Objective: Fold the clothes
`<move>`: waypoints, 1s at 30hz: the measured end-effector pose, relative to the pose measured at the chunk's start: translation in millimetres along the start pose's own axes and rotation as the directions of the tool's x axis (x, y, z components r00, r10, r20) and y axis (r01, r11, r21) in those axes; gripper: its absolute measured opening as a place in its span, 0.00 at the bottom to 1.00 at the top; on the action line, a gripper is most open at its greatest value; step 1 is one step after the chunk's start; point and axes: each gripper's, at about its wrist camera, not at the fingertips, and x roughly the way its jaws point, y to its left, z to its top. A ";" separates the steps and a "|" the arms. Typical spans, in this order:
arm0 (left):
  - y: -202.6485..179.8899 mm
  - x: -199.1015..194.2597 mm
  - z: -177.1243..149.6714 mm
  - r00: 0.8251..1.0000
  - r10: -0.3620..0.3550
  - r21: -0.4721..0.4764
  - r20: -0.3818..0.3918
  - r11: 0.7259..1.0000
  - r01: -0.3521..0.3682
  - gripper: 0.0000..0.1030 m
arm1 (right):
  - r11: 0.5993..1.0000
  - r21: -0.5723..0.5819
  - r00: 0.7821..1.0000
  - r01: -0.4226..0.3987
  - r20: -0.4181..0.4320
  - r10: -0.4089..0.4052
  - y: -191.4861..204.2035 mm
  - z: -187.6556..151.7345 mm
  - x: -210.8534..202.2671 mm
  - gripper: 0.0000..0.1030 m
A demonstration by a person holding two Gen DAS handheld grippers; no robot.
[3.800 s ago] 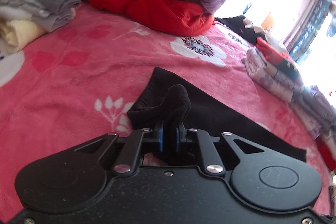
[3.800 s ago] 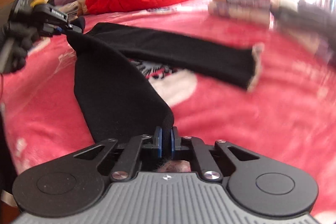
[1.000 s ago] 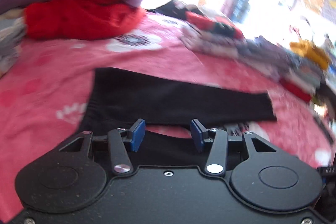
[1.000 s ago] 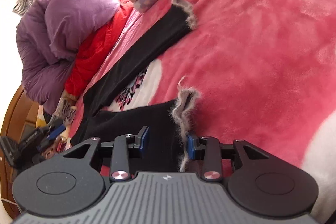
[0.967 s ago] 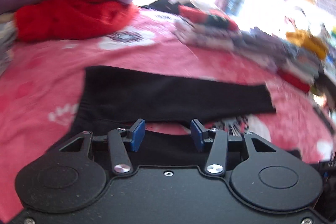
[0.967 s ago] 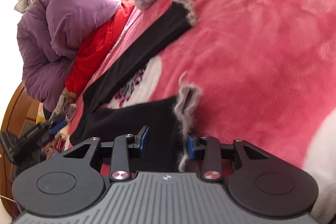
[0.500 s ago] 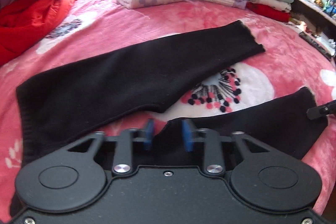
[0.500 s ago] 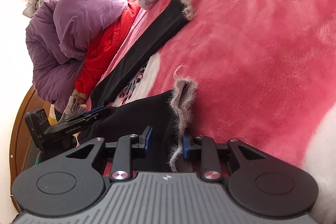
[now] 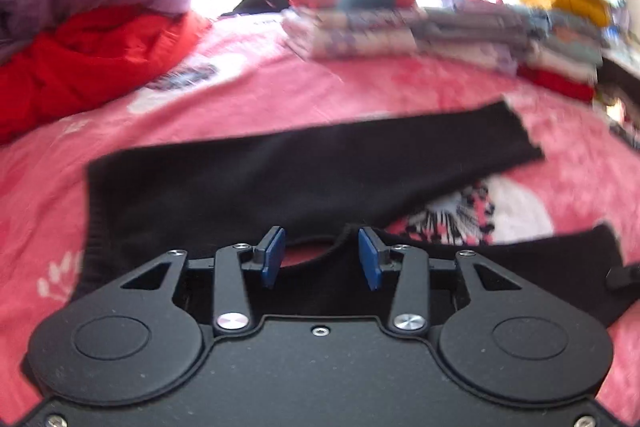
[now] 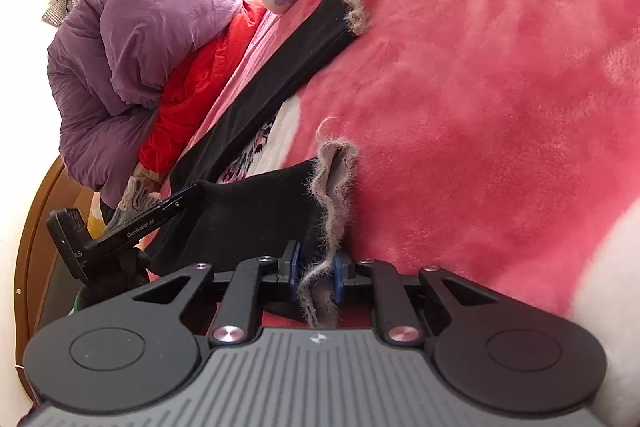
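Black fleece-lined pants (image 9: 280,179) lie spread on the pink blanket (image 9: 360,95), one leg stretching to the far right. My left gripper (image 9: 322,259) hovers over the crotch notch. Its jaws are opening, and the blue pads (image 9: 274,257) stand apart with only the edge of the cloth below them. In the right wrist view the near leg's fuzzy grey cuff (image 10: 334,183) runs down between the pads of my right gripper (image 10: 316,269). Those jaws are closing, and the fleece fills the gap from pad to pad. The left gripper (image 10: 188,197) shows there, resting on the black cloth.
A purple duvet (image 10: 132,67) and a red garment (image 10: 196,79) are heaped at the head of the bed. Stacks of folded clothes (image 9: 400,27) line the far side of the blanket. A wooden bed frame (image 10: 44,211) runs along the left.
The left jaws narrowed over the crotch edge, then spread wide again, and its view swung. The right jaws drew in steadily around the grey cuff, with the right hand nearly still.
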 end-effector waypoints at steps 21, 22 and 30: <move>38.0 -31.9 -30.6 0.972 0.210 -0.043 -0.104 0.975 -0.216 0.45 | 0.992 -0.024 0.988 0.125 0.090 -0.123 9.0 5.8 -15.6 0.36; 43.0 -29.3 -31.5 0.959 0.254 -0.052 -0.125 0.964 -0.262 0.44 | 0.989 -0.023 0.985 0.148 0.091 -0.145 8.2 5.6 -14.7 0.20; 95.5 -57.3 -32.8 0.947 0.295 -0.385 -0.127 0.865 -0.321 0.48 | 0.992 0.023 0.983 0.127 0.133 -0.129 1.2 8.6 -17.6 0.20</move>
